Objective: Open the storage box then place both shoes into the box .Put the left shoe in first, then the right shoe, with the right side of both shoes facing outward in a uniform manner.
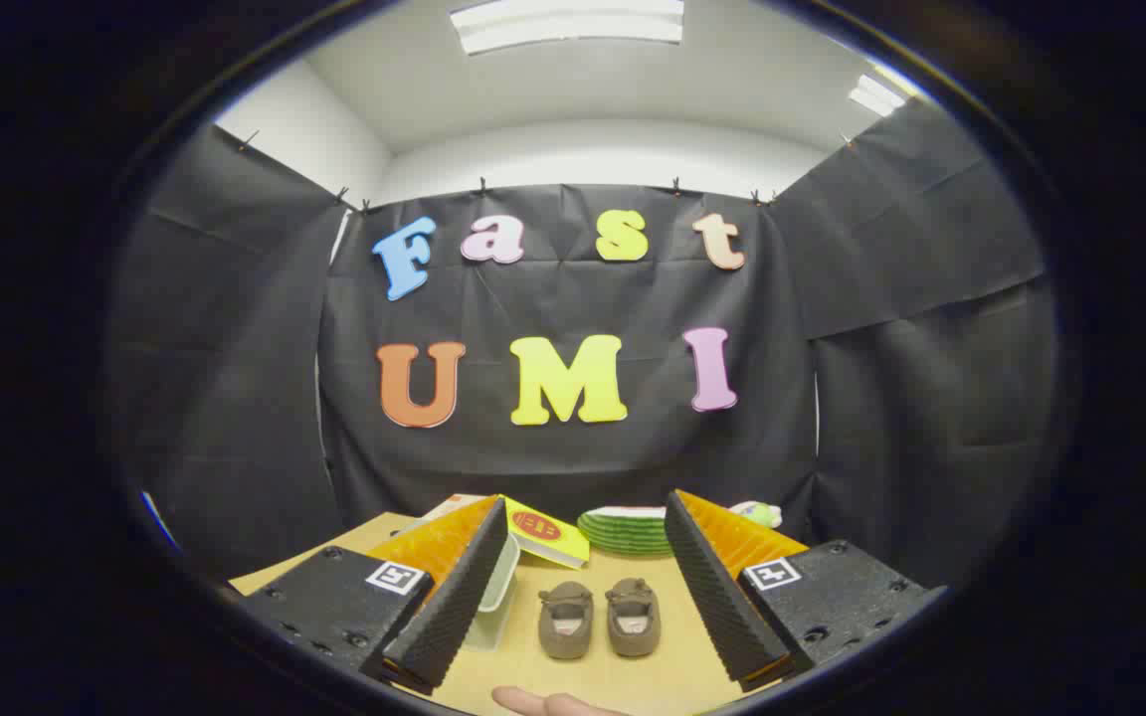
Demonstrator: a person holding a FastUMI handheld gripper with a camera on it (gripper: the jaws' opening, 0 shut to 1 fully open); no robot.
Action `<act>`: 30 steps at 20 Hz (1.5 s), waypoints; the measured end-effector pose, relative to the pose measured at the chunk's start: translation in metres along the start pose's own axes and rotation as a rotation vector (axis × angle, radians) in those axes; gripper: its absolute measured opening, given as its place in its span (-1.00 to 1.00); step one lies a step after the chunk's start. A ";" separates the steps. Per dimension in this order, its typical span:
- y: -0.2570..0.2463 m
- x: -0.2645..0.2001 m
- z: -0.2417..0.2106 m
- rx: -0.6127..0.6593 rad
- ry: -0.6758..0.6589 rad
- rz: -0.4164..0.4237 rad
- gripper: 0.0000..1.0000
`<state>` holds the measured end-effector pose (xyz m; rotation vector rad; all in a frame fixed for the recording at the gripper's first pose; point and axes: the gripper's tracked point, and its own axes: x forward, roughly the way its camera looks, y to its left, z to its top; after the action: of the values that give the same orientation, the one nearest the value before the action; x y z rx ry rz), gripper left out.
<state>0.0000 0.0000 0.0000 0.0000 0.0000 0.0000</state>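
Just ahead of the spread jaws, on the bench [653,676], sit two brown shoes [598,619] side by side, touching or nearly so, long axes running straight away from the gripper [583,607], openings toward it. The jaws stand wide apart, holding nothing. One clear storage box [495,597] waits left of the shoes, partly hidden behind the left finger, so the first swing looks leftward. Beyond: one stack of green plates [628,530], one yellow book [543,530]. One fingertip [543,704] peeks in below.
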 end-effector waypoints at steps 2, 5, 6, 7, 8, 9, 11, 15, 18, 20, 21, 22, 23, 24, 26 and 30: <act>0.002 0.000 -0.003 -0.007 0.009 0.002 1.00; 0.003 0.000 -0.008 -0.012 0.021 0.002 1.00; 0.002 0.000 -0.009 -0.014 0.024 0.000 1.00; 0.002 0.000 -0.010 -0.014 0.028 -0.001 1.00; 0.001 0.000 -0.012 -0.014 0.032 -0.002 1.00; 0.001 0.001 -0.014 -0.013 0.036 -0.004 1.00; 0.001 0.002 -0.014 -0.012 0.039 -0.006 1.00; 0.002 0.005 -0.016 -0.020 0.044 -0.013 1.00; -0.001 0.013 -0.025 -0.020 0.070 -0.026 1.00; -0.003 0.022 -0.041 0.014 0.120 -0.030 1.00; -0.003 0.028 -0.049 0.033 0.147 -0.030 1.00; -0.007 0.036 -0.057 0.045 0.175 -0.036 1.00; -0.009 0.044 -0.066 0.055 0.203 -0.041 1.00; -0.008 0.053 -0.075 0.074 0.231 -0.034 1.00; -0.002 0.072 -0.101 0.102 0.314 -0.011 1.00; 0.014 0.114 -0.141 0.125 0.460 0.055 1.00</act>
<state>0.1144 0.0138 -0.1414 0.1251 0.4597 0.0545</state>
